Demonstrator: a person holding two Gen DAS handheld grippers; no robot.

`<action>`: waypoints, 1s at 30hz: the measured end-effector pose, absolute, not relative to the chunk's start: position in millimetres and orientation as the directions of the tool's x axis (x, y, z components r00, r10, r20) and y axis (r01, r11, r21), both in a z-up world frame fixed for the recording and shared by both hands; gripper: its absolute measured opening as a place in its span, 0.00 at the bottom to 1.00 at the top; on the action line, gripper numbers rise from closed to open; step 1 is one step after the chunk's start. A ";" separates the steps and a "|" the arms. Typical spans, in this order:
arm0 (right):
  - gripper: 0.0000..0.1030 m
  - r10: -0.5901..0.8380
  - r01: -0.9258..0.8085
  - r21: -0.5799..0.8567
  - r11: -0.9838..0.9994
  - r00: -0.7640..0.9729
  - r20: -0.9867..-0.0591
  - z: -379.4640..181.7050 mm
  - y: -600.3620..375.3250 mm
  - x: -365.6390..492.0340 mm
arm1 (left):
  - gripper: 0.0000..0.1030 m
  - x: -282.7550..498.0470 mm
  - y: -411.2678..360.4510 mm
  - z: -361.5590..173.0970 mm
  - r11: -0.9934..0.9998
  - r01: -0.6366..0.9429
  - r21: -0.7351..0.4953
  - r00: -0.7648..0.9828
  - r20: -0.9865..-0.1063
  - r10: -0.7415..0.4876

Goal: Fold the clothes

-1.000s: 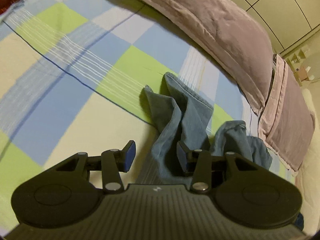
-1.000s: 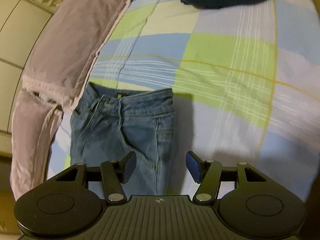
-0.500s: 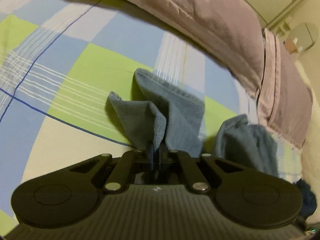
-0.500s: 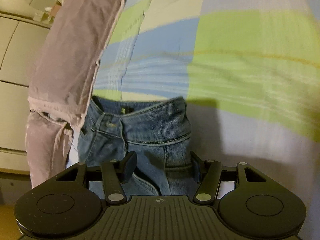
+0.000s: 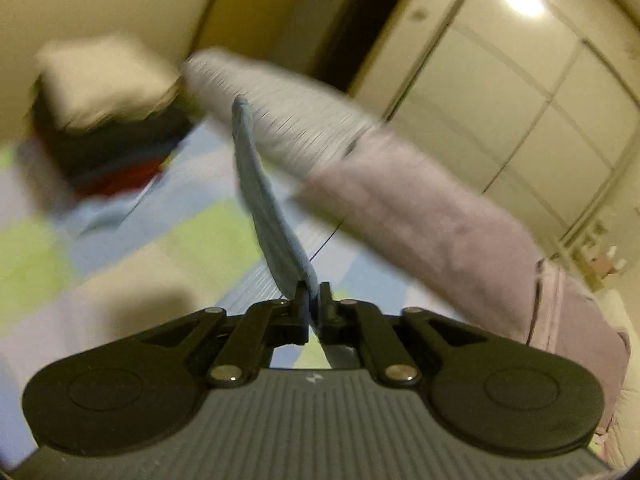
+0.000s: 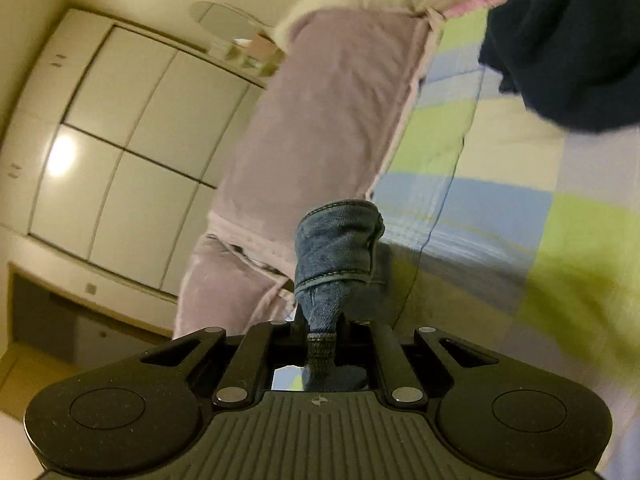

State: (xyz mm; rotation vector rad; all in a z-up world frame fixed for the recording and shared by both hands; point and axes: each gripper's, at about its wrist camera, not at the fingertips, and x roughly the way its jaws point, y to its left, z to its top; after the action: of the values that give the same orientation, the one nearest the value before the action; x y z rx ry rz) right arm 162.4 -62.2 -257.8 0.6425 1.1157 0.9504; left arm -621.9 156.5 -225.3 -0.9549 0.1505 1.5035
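A pair of blue jeans is lifted off the checked bedsheet point(image 5: 168, 240). In the left wrist view, the pale blue leg end of the jeans point(image 5: 272, 216) stands up edge-on from my left gripper point(image 5: 314, 300), which is shut on it. In the right wrist view, the darker waistband of the jeans point(image 6: 336, 248) bunches up out of my right gripper point(image 6: 320, 320), which is shut on it. The part of the jeans between the two grippers is hidden.
A long mauve blanket roll point(image 5: 440, 232) point(image 6: 320, 128) lies along the bed's far side, white wardrobe doors point(image 6: 120, 140) behind it. A dark navy garment point(image 6: 572, 40) lies on the sheet at the right; a blurred stack of clothes point(image 5: 104, 128) at the left.
Both grippers have shut on the jeans, the right one within the last half second, and lifted them off the bed. Both cameras now tilt up toward the wardrobe and wall.
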 end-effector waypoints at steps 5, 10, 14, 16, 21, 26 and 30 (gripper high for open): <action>0.08 0.650 -0.179 0.632 0.754 0.068 -0.757 -345.7 -102.1 149.7 | 0.11 -627.0 115.4 -337.8 -0.489 -0.820 -0.298 -0.008 -0.848 0.530; 0.17 0.593 -0.055 0.590 0.806 0.070 -0.802 -387.2 -137.0 129.4 | 0.25 -633.4 84.5 -378.0 -0.613 -0.714 -0.339 -0.005 -0.872 0.489; 0.31 0.605 -0.065 0.602 0.796 0.072 -0.793 -388.0 -125.7 135.7 | 0.34 -649.2 98.9 -389.4 -0.657 -0.669 -0.347 -0.032 -0.870 0.493; 0.31 0.603 -0.067 0.600 0.798 0.067 -0.795 -386.5 -123.8 137.9 | 0.34 -659.9 104.6 -391.1 -0.674 -0.638 -0.372 -0.038 -0.859 0.510; 0.31 0.595 -0.074 0.591 0.803 0.053 -0.802 -391.0 -120.4 139.2 | 0.24 -675.2 128.7 -400.6 -0.671 -0.623 -0.402 -0.050 -0.836 0.547; 0.09 0.591 -0.170 0.574 0.801 0.070 -0.804 -382.5 -113.5 131.9 | 0.02 -672.1 149.6 -352.0 -0.489 -0.678 -0.549 0.031 -0.686 0.727; 0.07 0.708 -0.269 0.665 0.697 0.114 -0.696 -344.5 -113.0 129.1 | 0.02 -677.2 139.9 -339.6 -0.455 -0.688 -0.565 0.028 -0.647 0.762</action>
State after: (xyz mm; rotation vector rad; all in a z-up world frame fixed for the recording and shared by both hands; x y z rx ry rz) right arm 129.1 -113.0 -344.5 0.4234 1.2652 0.7487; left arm -677.2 139.9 -339.6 -1.1808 -0.0896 1.6689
